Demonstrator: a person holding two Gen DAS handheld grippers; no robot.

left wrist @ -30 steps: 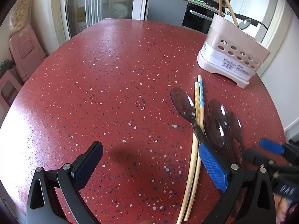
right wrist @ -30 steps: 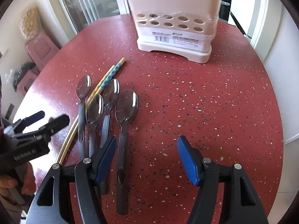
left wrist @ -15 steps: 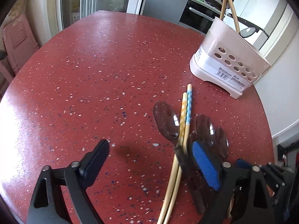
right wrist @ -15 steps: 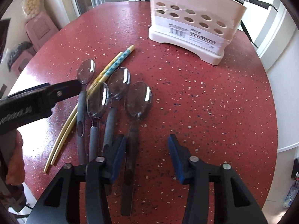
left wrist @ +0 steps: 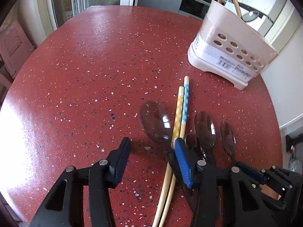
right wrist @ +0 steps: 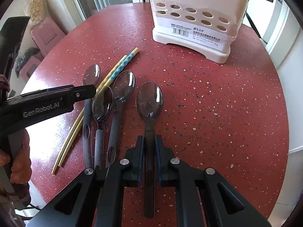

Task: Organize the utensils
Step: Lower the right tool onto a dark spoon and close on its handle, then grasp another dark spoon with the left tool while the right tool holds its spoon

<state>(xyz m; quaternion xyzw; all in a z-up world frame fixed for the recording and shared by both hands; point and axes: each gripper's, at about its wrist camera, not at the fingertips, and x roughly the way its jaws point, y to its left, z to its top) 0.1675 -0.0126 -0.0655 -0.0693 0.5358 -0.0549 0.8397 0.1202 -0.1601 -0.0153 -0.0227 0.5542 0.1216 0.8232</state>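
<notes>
The rightmost spoon lies on the red table, its handle between the closing, apparently gripping pads of the right gripper, while the left gripper stands half-open and closing over the chopsticks, holding nothing.

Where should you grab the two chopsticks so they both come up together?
Grip the chopsticks at their plain pale lower half, where they lie side by side with no spoon over them. Come from above, pads either side, so one squeeze pinches both.
</notes>
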